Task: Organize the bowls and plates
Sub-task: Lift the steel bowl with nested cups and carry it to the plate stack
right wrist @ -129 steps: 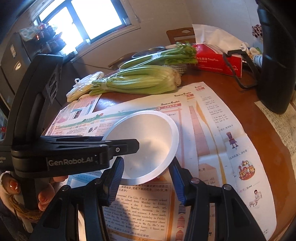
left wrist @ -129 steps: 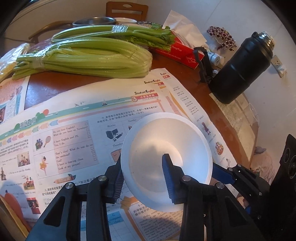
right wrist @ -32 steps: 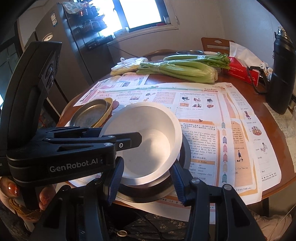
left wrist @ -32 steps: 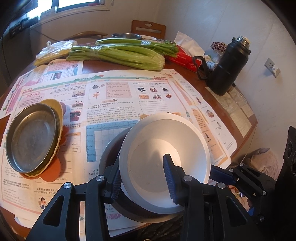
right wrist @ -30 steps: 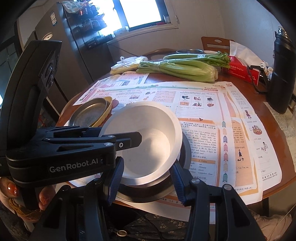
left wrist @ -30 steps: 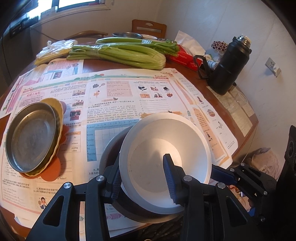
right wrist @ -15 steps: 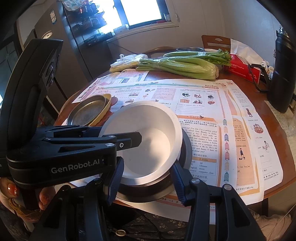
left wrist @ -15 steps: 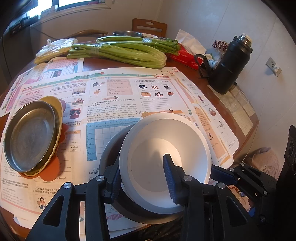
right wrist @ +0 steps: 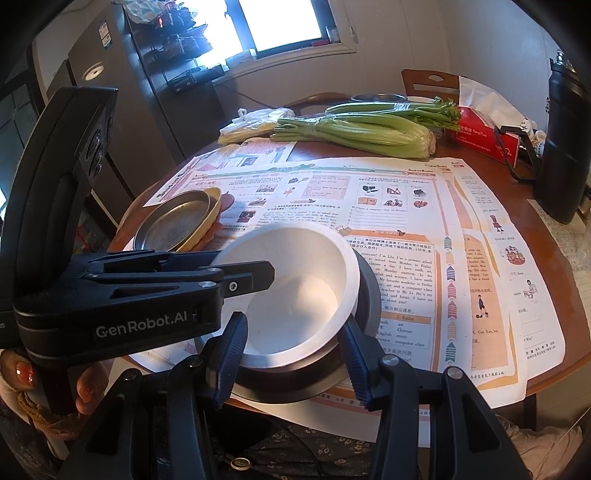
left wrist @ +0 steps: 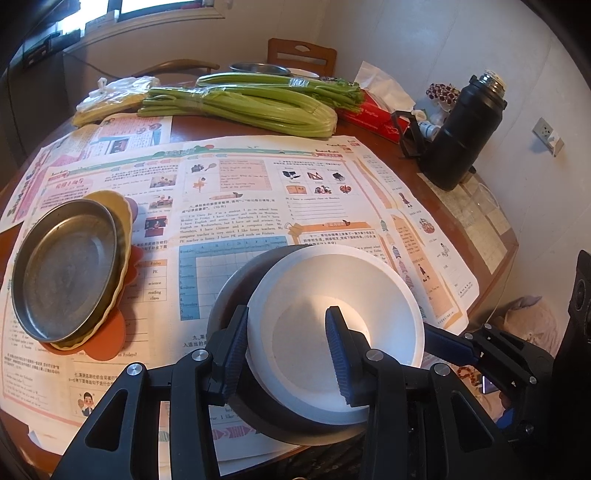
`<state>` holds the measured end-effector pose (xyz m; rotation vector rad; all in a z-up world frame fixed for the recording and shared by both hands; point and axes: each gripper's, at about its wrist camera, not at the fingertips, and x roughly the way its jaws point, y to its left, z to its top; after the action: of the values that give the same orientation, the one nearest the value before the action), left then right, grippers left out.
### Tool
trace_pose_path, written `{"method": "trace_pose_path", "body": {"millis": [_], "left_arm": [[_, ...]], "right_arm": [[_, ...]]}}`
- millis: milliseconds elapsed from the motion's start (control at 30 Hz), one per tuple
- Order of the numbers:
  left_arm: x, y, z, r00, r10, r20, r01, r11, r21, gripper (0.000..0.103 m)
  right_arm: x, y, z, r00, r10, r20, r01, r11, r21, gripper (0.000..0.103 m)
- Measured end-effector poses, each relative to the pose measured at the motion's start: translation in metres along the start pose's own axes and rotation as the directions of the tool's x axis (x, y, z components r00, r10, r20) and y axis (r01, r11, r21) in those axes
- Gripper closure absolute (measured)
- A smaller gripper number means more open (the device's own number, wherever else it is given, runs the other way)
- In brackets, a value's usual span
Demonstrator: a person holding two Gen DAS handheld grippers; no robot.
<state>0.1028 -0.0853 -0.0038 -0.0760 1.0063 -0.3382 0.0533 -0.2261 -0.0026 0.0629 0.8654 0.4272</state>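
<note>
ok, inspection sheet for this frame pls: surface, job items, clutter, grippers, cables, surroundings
Surface: round wooden table, mostly covered by printed newspaper sheets.
Job's things: white bowl tilted inside a dark metal bowl at the near edge; metal plate stacked on a yellow dish and an orange one.
Clutter: celery bunches, red tissue box, black flask, plastic bag.
Grippers: left gripper clamps the white bowl's rim; right gripper straddles both bowls' near side, grip unclear.
Cables: black strap by the flask; otherwise nothing seen.
Surroundings: wooden chair, window, fridge, wall socket.
</note>
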Motion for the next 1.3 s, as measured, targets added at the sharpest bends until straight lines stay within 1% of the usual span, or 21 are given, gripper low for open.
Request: {"method": "trace_pose_path", "body": {"millis": [133, 167, 433, 600, 867, 1300], "left_arm": [[-0.002, 0.003, 0.000, 1.000, 0.011, 0.007, -0.011, 1.000, -0.005, 0.061], [-0.003, 0.003, 0.000, 1.000, 0.018, 0.011, -0.018, 1.000, -0.004, 0.059], [-0.008, 0.003, -0.002, 0.999, 0.026, 0.023, -0.026, 1.000, 0.008, 0.059], [-0.013, 0.003, -0.002, 0.999, 0.038, 0.038, -0.038, 0.999, 0.011, 0.054], [-0.021, 0.004, -0.001, 0.997, 0.054, 0.063, -0.055, 0.998, 0.014, 0.053], [-0.027, 0.007, -0.001, 0.995, 0.059, 0.084, -0.060, 0.998, 0.007, 0.051]], "right_arm": [[-0.001, -0.001, 0.000, 1.000, -0.001, 0.002, 0.001, 1.000, 0.002, 0.052], [-0.001, -0.002, 0.001, 1.000, 0.000, 0.002, 0.000, 1.000, 0.004, 0.052], [-0.003, -0.004, 0.001, 1.000, 0.001, 0.005, -0.001, 1.000, 0.015, 0.052], [-0.005, -0.004, 0.000, 1.000, 0.005, 0.007, -0.005, 1.000, 0.020, 0.052], [-0.011, -0.007, 0.002, 1.000, 0.008, 0.025, -0.009, 1.000, 0.030, 0.052], [-0.015, -0.016, 0.003, 0.999, -0.006, 0.034, 0.004, 0.998, 0.061, 0.052]]}}
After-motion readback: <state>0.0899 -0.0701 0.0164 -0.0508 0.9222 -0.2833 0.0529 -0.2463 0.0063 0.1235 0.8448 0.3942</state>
